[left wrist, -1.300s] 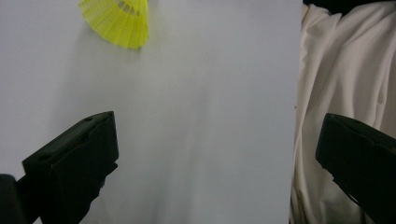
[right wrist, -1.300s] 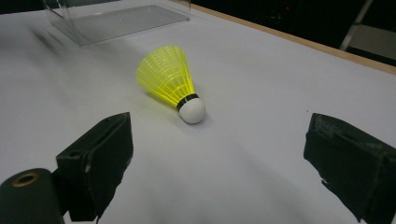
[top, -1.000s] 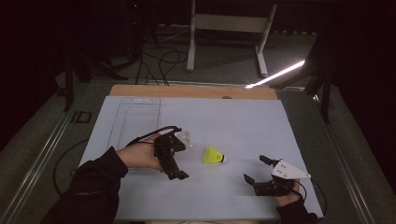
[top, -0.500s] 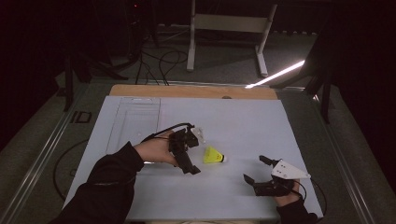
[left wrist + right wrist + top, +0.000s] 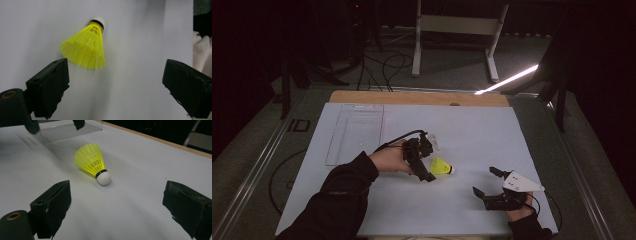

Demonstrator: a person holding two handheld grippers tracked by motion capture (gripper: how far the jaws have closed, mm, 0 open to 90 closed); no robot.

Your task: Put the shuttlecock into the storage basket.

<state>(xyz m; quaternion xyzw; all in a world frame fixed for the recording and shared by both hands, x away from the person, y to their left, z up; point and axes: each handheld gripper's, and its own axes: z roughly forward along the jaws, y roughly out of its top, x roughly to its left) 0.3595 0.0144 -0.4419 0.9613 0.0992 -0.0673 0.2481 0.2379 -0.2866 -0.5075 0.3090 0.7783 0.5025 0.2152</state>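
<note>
- Left tongs closing in on the yellow shuttlecock, jaws wide but just narrowing, nothing gripped.
- Next: straddle its skirt, then squeeze.
- Right tongs open, empty, resting on the counter.

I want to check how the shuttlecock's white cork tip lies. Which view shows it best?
The right gripper view: the shuttlecock lies on its side, cork toward the camera. The left gripper view shows mostly its yellow skirt; the high view shows it small beside the left gripper.

The high view looks forward and down over the white counter. Both tool views sit close, sharing the yellow mesh plastic shuttlecock at twelve o'clock.
</note>
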